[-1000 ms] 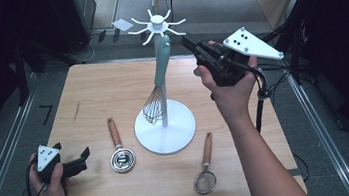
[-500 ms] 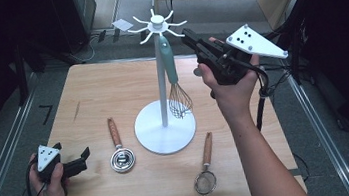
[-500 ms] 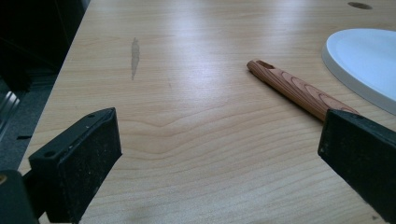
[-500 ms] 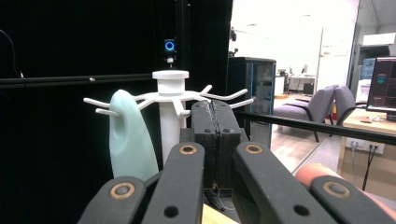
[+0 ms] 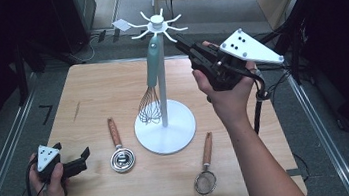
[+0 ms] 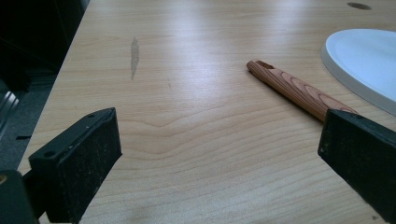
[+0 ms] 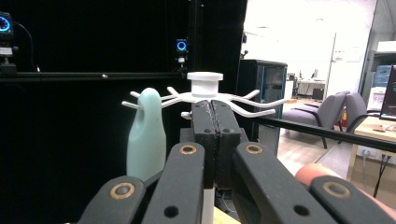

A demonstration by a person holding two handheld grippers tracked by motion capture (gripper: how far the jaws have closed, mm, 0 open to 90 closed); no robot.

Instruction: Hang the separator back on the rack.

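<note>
A white hook rack (image 5: pixel 165 124) stands mid-table. On one of its arms hangs a whisk (image 5: pixel 152 75) with a teal handle, its wires left of the pole. My right gripper (image 5: pixel 180 41) is held up just right of the rack's top, shut with nothing between its jaws. In the right gripper view the shut gripper (image 7: pixel 215 106) points at the rack's hub (image 7: pixel 204 84), and the teal handle (image 7: pixel 147 135) hangs to its left. My left gripper (image 5: pixel 74 151) rests open at the table's front left corner. The left gripper view shows that gripper (image 6: pixel 219 126) open over bare wood.
A wooden-handled metal scoop (image 5: pixel 118 150) lies left of the rack's base; its handle (image 6: pixel 299 91) and the base's rim (image 6: pixel 364 60) lie ahead of the left gripper. A small wooden-handled strainer (image 5: pixel 205 180) lies front right. Dark racks and cables surround the table (image 5: pixel 271 166).
The whisk has swung on its hook: left of the pole, then right, now left again. The right gripper has stayed by the rack's top. The left gripper has not moved.
</note>
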